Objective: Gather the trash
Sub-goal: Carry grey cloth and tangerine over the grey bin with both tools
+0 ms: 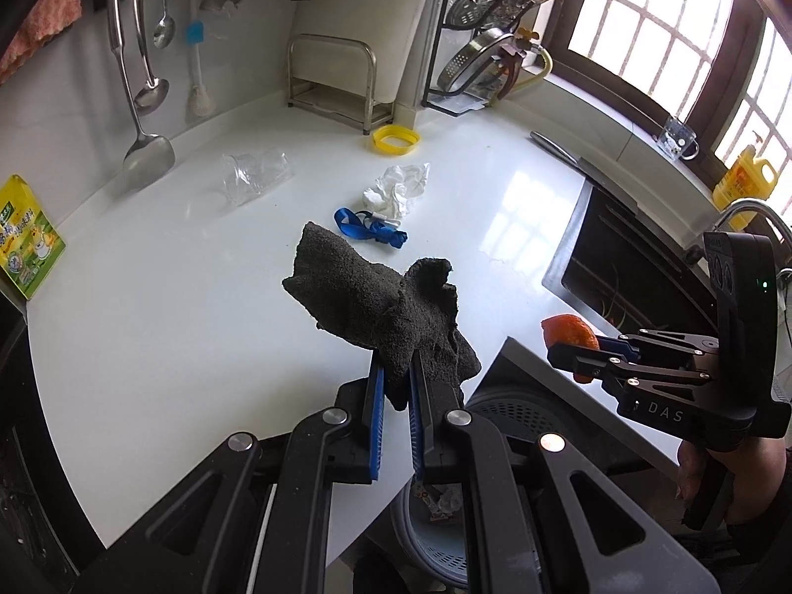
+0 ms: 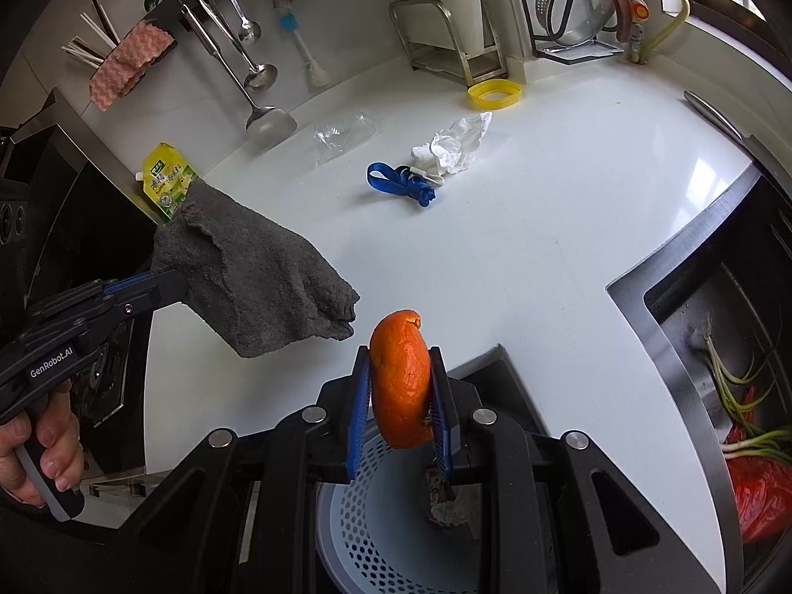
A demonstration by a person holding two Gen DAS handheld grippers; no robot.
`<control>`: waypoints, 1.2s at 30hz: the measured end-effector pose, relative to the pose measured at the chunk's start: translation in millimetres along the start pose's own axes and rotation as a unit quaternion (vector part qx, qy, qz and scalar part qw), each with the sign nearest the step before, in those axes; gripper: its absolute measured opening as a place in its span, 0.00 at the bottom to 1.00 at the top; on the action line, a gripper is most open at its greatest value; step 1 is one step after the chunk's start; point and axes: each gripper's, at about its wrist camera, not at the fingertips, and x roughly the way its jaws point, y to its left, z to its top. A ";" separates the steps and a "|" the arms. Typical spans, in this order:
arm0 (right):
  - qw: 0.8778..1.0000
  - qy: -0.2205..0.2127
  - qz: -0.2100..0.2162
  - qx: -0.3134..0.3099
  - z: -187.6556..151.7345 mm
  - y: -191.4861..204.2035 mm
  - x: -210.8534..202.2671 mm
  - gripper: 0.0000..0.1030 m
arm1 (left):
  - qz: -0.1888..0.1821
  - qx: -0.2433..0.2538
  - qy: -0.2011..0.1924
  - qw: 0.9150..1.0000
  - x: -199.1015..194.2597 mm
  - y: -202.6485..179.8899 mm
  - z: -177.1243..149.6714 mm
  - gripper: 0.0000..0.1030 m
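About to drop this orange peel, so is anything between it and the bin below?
Nothing visible blocks it. The orange peel sits clamped in the right tool, directly above the open perforated bin. The grey cloth in the left tool hangs off to the left, clear of the drop path.

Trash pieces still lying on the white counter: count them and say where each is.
3. A clear plastic wrapper near the hanging ladles, a crumpled white tissue mid-counter, and a blue strap touching the tissue's near side. More may be hidden behind the grey cloth.
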 end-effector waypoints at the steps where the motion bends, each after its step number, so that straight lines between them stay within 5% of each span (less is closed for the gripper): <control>1: 1.000 0.000 0.000 0.002 -1.9 -0.4 -1.4 0.21 | -0.004 0.006 0.003 1.000 0.6 -3.6 -1.9 0.09; 36: 0.999 0.025 -0.020 0.040 -67.5 -13.7 -19.2 0.21 | -0.076 0.111 0.099 0.986 33.4 -79.2 -52.7 0.09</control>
